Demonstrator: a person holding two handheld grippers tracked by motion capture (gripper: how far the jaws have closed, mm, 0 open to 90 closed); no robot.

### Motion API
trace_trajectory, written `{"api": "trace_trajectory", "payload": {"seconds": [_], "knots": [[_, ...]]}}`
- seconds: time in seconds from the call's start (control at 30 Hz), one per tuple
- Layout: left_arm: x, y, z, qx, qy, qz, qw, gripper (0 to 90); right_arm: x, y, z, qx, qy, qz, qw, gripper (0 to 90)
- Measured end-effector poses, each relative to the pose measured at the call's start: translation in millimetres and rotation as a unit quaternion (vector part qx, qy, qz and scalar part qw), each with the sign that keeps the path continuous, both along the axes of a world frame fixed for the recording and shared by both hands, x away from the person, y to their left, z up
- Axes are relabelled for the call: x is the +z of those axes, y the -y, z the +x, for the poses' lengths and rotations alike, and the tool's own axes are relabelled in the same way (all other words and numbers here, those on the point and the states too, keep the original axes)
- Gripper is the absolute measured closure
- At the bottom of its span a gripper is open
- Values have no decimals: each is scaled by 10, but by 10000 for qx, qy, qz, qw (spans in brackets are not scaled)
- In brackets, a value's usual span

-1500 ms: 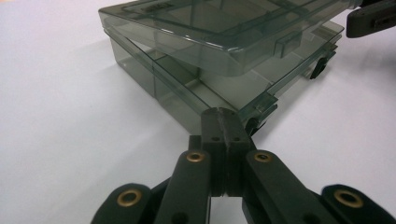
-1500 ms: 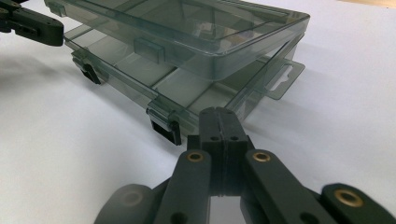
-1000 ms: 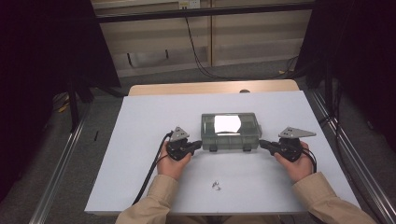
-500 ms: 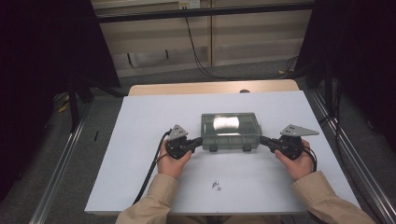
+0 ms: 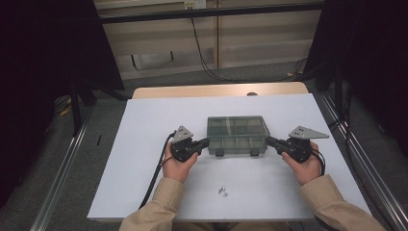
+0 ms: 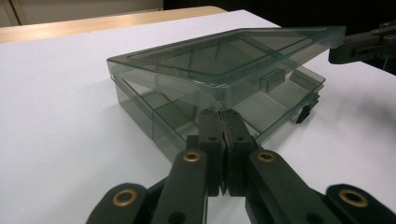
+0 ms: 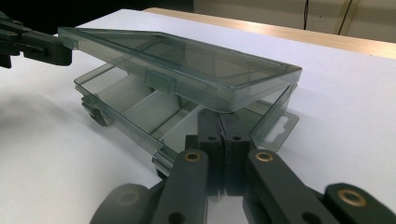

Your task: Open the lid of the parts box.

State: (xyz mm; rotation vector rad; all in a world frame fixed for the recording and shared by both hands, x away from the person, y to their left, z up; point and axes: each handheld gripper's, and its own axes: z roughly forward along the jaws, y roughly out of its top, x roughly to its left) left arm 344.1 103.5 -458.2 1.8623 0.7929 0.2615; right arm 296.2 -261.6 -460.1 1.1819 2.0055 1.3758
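Note:
A smoky clear compartment box (image 5: 236,134) lies mid-table between my two grippers. Its lid (image 6: 224,56) stands ajar, hinged at the back and raised a little over the base (image 6: 280,100). My left gripper (image 5: 206,142) is shut with nothing between its jaws; its tips (image 6: 223,114) sit under the lid's left end. My right gripper (image 5: 267,141) is likewise shut, its tips (image 7: 218,114) under the lid's right end (image 7: 261,88). The divided compartments (image 7: 135,100) look empty. Each gripper view shows the other gripper touching the lid's far corner.
The white table top (image 5: 144,144) carries a few small metal parts (image 5: 222,191) near its front edge, between the person's forearms. A wooden strip (image 5: 221,90) runs along the back edge. Metal rails (image 5: 62,168) flank the table on both sides.
The lid has come down from a steeper tilt; the bright glare on it is gone. Both hands stayed almost where they were.

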Motion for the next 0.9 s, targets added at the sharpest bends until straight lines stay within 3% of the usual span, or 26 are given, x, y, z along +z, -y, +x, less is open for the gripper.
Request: {"api": "trace_trajectory", "payload": {"seconds": [0.2, 0.53, 0.9], "knots": [[28, -16, 23, 30, 31, 38, 10000, 881, 33, -23, 21, -33, 33, 26, 10000, 897], [73, 5, 37, 151, 68, -130, 9998, 878, 92, -32, 48, -74, 157, 45, 9998, 890], [56, 2, 62, 220, 99, 42, 9997, 840, 84, 16, 43, -235, 135, 1, 9996, 835]]}}
